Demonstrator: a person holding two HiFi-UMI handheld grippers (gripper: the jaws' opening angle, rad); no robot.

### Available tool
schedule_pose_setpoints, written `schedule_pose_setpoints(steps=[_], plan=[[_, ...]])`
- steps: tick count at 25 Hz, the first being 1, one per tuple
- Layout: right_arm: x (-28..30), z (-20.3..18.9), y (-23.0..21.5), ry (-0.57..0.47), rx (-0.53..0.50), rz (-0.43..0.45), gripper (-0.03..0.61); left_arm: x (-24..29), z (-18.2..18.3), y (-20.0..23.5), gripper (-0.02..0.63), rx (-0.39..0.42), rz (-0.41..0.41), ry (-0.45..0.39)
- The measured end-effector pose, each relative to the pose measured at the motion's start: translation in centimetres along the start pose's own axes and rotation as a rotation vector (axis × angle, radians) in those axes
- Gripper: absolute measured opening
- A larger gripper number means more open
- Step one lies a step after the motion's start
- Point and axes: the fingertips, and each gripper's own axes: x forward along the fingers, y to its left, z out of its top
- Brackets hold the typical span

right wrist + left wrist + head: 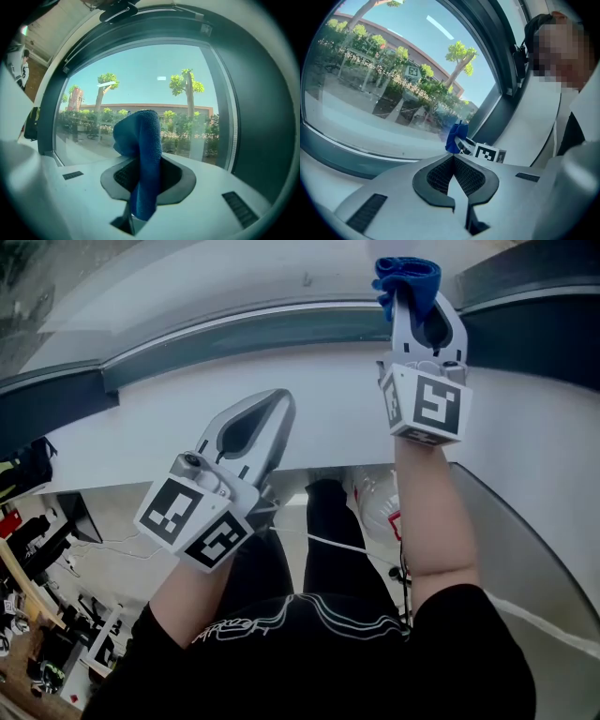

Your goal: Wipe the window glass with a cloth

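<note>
The main risk, as I judge it, is hard plastic meeting the window glass (pixel 140 79). The blue cloth (pixel 142 154) is bunched into a narrow wad that stands only a little proud of the right tool (pixel 145 164). If the tool is pressed in at a tilt, a jaw tip could scrape the pane instead of the fabric. A long drag could also work the wad loose, since friction on the glass pulls against the grip. The dark window frame (pixel 253 117) stands close on the right, so a wide stroke that way could catch the cloth on its edge.

The right tool is closed on the cloth, with the fabric pinched between both pads, a fold rising above them and a tail hanging on the near side. It is held up at the far right of the window, above the white sill (pixel 309 399). Whether the cloth touches the pane I cannot tell — no view shows the contact.

The left tool (pixel 452 161) has its jaws together with nothing between them. It sits nearer and to the left, over the sill, apart from the glass.
</note>
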Motion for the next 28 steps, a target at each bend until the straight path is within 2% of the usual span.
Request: schedule_pose_setpoints(steps=[5,10,16,19,24,28], plan=[[-1.0,-1.0,-5.3,0.006,0.019,-0.086,0.067,2.2,-0.7,-1.8,0.006,0.019,-0.020,0.031],[-1.8,-2.1,-10.7,0.021,0.084,-0.174,0.067,4.6,-1.0,-4.0,0.006,0.037,-0.050,0.057],[-2.4,-2.2,-14.4,0.027,0.109,-0.240,0.067,6.7,-0.9,-5.9,0.006,0.040,-0.069,0.073],[-2.4,-2.4,-15.2,0.029,0.147,-0.261,0.067,7.2,-1.2,-6.0,0.006,0.035,-0.071,0.083],[-2.6,-2.3,-14.4,0.034,0.129,-0.255,0.067,7.2,-1.8,-6.0,0.006,0.029,-0.082,0.091],[-3.3,-1.1,-13.0,0.023,0.151,-0.255,0.067,5.9,-0.9,-6.2,0.006,0.042,-0.079,0.060]])
